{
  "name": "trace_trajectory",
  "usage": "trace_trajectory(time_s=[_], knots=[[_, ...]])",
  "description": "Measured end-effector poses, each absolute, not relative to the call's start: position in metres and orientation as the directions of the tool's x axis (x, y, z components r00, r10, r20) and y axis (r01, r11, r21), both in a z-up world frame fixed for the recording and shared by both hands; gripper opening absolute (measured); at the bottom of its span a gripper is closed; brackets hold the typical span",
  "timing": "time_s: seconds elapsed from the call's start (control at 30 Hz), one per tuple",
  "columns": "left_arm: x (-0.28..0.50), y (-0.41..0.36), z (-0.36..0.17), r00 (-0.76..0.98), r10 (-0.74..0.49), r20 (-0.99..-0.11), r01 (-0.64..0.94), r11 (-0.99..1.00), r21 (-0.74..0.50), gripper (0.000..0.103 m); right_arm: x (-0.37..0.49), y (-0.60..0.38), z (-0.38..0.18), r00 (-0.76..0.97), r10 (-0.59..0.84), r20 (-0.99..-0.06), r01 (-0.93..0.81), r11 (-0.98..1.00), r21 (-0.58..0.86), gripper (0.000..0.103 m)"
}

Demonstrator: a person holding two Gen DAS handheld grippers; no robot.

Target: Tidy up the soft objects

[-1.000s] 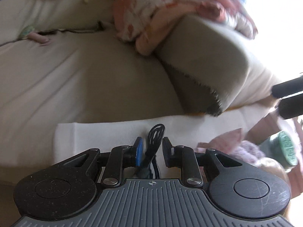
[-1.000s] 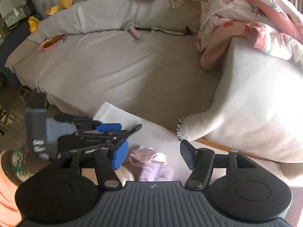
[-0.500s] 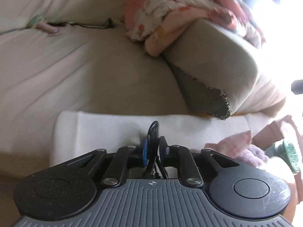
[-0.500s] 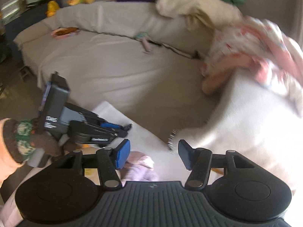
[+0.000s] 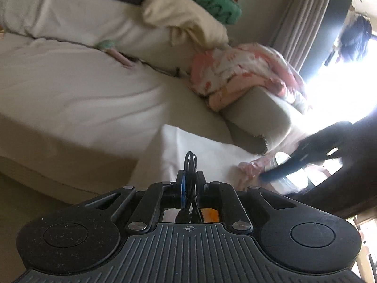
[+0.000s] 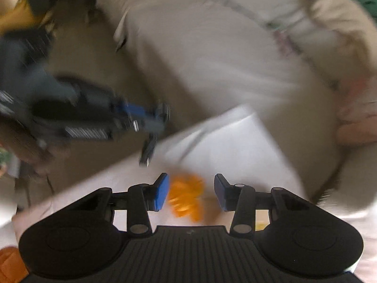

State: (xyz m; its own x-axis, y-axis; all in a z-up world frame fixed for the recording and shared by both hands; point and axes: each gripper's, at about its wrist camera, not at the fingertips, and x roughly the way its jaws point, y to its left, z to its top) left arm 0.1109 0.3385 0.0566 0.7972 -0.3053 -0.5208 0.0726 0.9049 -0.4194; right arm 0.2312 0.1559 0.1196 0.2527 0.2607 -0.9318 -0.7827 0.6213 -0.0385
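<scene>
My left gripper [image 5: 190, 185] is shut on a black looped cord [image 5: 190, 162] that sticks up between its pads. In the blurred right wrist view the left gripper [image 6: 162, 115] appears at the left, with the cord [image 6: 147, 152] dangling below it. My right gripper [image 6: 191, 192] points down over a white cloth [image 6: 226, 146]; its jaws are closing. An orange soft thing [image 6: 187, 197] lies between and below them, and I see no pad pressing on it. A small pink cloth [image 5: 249, 167] lies on the white cloth [image 5: 179, 146], beside the dark, blurred right gripper [image 5: 304, 158].
A beige sofa [image 5: 70, 89] fills the background. On it lie a pink patterned blanket [image 5: 238, 73], a cream blanket [image 5: 186, 21] and a green cushion [image 5: 212, 2]. A grey cushion [image 5: 256, 115] juts out toward the white cloth. Bright window light washes out the right.
The left jaws shut on the black cord and the gripper pulled back from the white cloth. The right gripper rolled and swung over, its jaws narrowed, and the orange thing now lies below it.
</scene>
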Motion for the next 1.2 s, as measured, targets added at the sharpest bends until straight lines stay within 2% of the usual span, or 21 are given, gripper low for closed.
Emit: trace_trajectory(time_s=[0.2,0.23,0.3,0.5,0.77,1.0,1.2], knots=[[0.076,0.349,0.063,0.816,-0.286,-0.502,0.057,0.905,-0.422,0.011,0.223,0.189,0.07,0.265,0.071,-0.962,-0.786,0.593,-0.173,0.042],[0.073,0.35,0.064,0.819,-0.28,-0.5,0.053,0.905,-0.422,0.011,0.223,0.191,0.066,0.267,0.054,-0.962,-0.783,0.595,-0.184,0.04],[0.068,0.352,0.068,0.828,-0.262,-0.496,0.038,0.909,-0.416,0.011,0.223,0.192,0.07,0.273,0.045,-0.961,-0.772,0.606,-0.191,0.008],[0.068,0.355,0.102,0.865,-0.202,-0.459,0.021,0.929,-0.37,0.011,0.221,0.168,0.152,0.439,0.174,-0.881,-0.702,0.678,-0.216,0.005],[0.104,0.305,0.184,0.903,-0.203,-0.379,0.104,0.958,-0.267,0.011,0.195,0.065,0.288,0.673,0.275,-0.687,-0.56,0.796,-0.23,0.005],[0.148,0.177,0.234,0.847,-0.394,-0.356,0.323,0.914,-0.244,0.011,0.157,-0.065,0.332,0.795,0.235,-0.56,-0.429,0.87,-0.244,0.005],[0.186,0.054,0.21,0.676,-0.608,-0.417,0.519,0.794,-0.316,0.011,0.137,-0.167,0.312,0.809,0.149,-0.568,-0.309,0.931,-0.197,0.005]])
